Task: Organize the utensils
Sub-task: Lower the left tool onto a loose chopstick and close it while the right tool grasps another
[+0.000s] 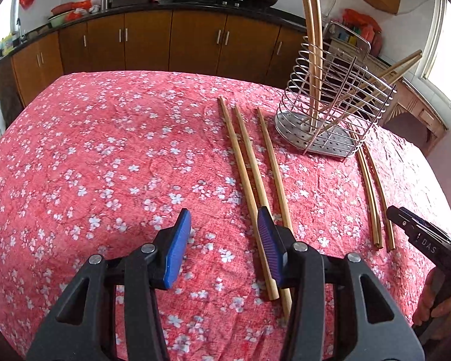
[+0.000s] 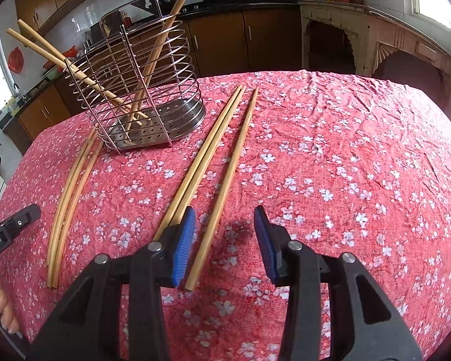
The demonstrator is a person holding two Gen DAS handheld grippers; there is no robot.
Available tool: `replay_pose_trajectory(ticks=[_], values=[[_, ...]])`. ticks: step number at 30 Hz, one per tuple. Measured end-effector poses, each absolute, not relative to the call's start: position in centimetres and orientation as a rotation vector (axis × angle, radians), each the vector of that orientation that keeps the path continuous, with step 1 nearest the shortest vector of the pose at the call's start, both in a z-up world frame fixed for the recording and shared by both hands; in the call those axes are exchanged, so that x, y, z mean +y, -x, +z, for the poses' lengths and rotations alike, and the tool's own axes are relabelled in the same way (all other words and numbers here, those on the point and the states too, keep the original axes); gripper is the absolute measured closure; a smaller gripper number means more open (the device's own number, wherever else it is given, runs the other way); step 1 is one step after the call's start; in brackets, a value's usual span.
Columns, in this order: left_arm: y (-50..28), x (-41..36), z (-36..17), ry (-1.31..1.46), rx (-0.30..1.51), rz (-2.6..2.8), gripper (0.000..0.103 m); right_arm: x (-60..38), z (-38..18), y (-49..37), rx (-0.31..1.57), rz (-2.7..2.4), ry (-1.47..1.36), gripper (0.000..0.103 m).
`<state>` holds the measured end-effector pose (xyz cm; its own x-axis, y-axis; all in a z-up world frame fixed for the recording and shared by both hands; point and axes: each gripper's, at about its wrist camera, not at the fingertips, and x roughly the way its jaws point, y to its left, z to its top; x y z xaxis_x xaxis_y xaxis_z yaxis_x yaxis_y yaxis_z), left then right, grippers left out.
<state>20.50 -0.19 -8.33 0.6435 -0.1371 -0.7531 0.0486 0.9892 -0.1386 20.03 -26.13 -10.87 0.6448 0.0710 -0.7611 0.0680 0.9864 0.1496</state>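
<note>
Nearby: wire caddy [image 1: 333,111] beside loose chopsticks [image 1: 249,174].

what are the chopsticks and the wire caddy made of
Chopsticks: likely bamboo or pale wood, with a matte tan surface and no shine.
Wire caddy: looks like stainless steel, with bright reflective wires and a polished perforated base.

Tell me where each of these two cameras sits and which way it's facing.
Left wrist view: rides the left gripper, angled down over the red floral tablecloth toward three loose chopsticks and the wire utensil holder; its blue-padded fingers stand open, and the right gripper and a hand show at the right edge.
Right wrist view: rides the right gripper, facing the same table; its open fingers straddle one chopstick, and the left gripper shows at the left edge.
Shared: holder, tablecloth, chopsticks, kitchen cabinets.
</note>
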Motion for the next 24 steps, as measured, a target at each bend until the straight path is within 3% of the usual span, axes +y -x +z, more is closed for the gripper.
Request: replay_pose_trajectory(ticks=[9, 24], values=[[-21.0, -1.0, -9.3, 0.076, 0.9, -0.126, 0.07, -25.9, -11.1, -20.3, 0.884, -0.021, -0.129, 0.069], [-21.6, -1.6, -9.8, 0.056, 0.922, -0.145, 0.076, -26.3, -11.2, -20.4, 0.887, -0.031, -0.117, 0.077]])
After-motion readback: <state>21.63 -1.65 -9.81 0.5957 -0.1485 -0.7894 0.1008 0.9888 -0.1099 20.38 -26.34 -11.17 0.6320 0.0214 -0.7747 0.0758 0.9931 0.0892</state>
